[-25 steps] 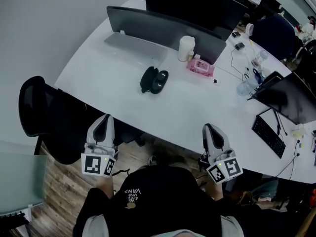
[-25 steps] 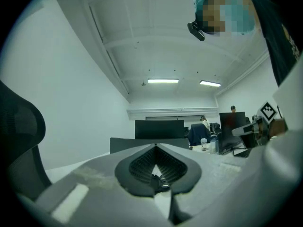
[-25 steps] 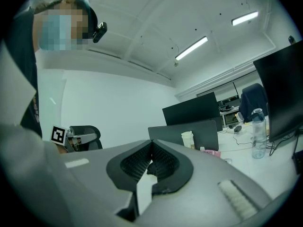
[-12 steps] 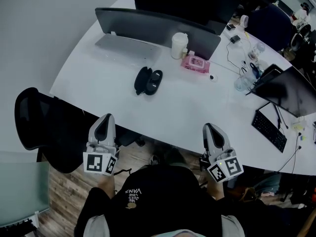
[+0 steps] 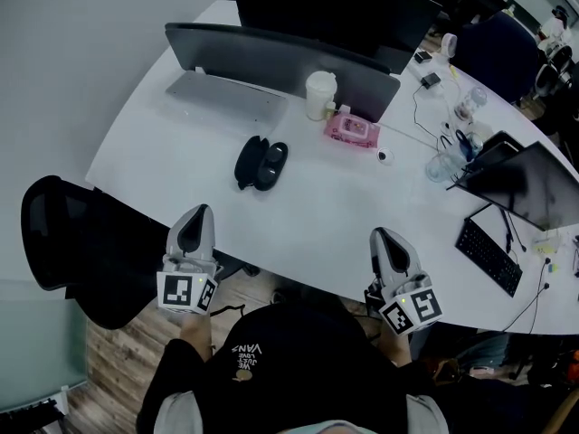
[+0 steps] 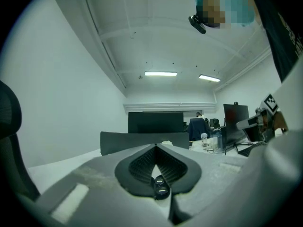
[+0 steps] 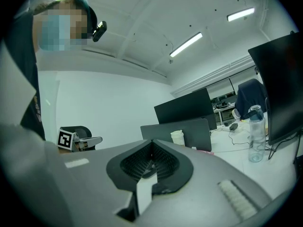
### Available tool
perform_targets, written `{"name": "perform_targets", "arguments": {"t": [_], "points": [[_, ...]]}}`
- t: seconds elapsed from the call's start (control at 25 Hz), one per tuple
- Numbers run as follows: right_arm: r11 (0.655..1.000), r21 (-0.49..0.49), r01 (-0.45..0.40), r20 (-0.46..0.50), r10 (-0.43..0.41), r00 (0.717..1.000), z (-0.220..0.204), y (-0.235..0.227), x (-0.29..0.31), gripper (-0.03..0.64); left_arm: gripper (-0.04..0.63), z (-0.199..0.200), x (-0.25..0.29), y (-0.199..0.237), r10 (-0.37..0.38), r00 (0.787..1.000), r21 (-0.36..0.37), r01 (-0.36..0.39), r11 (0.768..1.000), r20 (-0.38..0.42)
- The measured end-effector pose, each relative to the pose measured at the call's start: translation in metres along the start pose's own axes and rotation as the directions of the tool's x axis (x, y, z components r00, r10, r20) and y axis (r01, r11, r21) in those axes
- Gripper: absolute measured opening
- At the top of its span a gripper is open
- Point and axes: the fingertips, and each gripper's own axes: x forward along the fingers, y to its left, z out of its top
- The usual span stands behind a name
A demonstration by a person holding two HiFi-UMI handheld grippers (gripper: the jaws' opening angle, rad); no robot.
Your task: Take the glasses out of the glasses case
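Observation:
The black glasses case (image 5: 261,164) lies on the white desk (image 5: 317,211), showing as two dark oval halves side by side. I cannot tell what is inside it. My left gripper (image 5: 200,212) hangs at the desk's near edge, well short of the case and slightly left of it. Its jaws are shut with nothing between them (image 6: 156,147). My right gripper (image 5: 381,236) is at the near edge too, far to the right of the case, also shut and empty (image 7: 151,143). The case is not seen in either gripper view.
Behind the case stand a grey monitor (image 5: 271,57), a white cup (image 5: 318,95) and a pink tissue pack (image 5: 353,128). A water bottle (image 5: 443,163), a dark screen (image 5: 534,183) and a keyboard (image 5: 488,256) are at the right. A black chair (image 5: 63,242) is at the left.
The head view has shifted, so the case and desk now sit lower and further left in it. Both grippers stay shut at the desk's near edge, nearly unmoved.

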Motion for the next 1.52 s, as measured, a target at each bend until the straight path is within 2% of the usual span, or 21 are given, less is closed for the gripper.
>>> {"name": "perform_targets", "arguments": {"t": [0.64,1.52], "points": [[0.999,0.038,0.028,-0.029,-0.026,0.999,0.002,-0.057,0.015,0.002,0.002,-0.034,0.100,-0.008,-0.028,0.997,0.056,0.032,0.998,-0.072],[0.994,0.060,0.087,-0.067,-0.083,0.994,-0.001,-0.100,0.029,0.002,0.002,-0.089,0.184,-0.011,-0.082,0.979,0.021,0.088,0.996,-0.188]]}}
